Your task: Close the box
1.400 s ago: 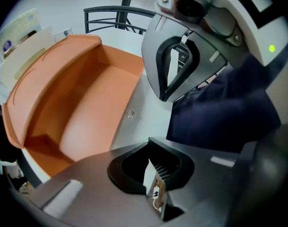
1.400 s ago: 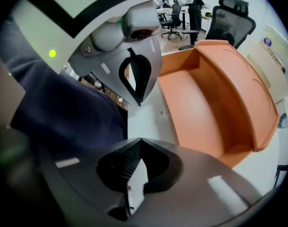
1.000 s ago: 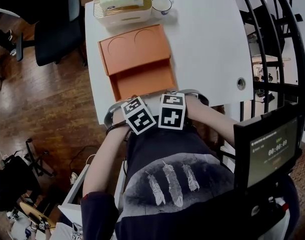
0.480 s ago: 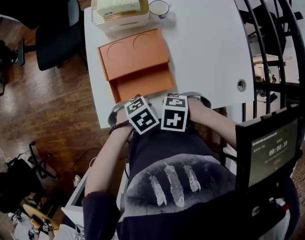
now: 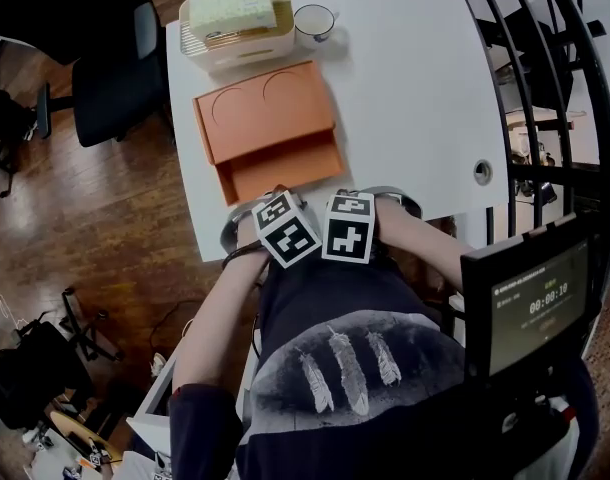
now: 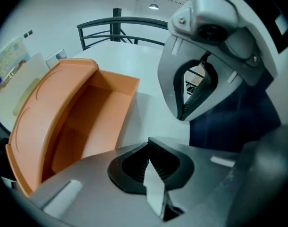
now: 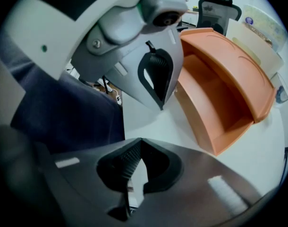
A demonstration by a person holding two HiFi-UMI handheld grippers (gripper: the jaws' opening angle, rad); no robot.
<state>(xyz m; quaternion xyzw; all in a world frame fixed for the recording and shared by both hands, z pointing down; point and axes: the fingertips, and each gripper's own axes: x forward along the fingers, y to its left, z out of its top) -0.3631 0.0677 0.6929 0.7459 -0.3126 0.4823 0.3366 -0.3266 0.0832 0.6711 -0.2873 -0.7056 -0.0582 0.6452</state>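
In the left gripper view, the left tool (image 6: 152, 183) is seen with its dark ribbed pads pressed together, nothing pinched. The smooth matte orange box (image 6: 82, 117) lies open on the glossy white counter (image 6: 151, 86), with its round-cornered lid swung back from the shallow tray. In the right gripper view, the right tool (image 7: 137, 183) is likewise closed on nothing, with the box ahead to its right. In the head view, both tools are held side by side at the counter's near edge, close against the torso and just short of the box, whose lid is marked with two pressed circles.
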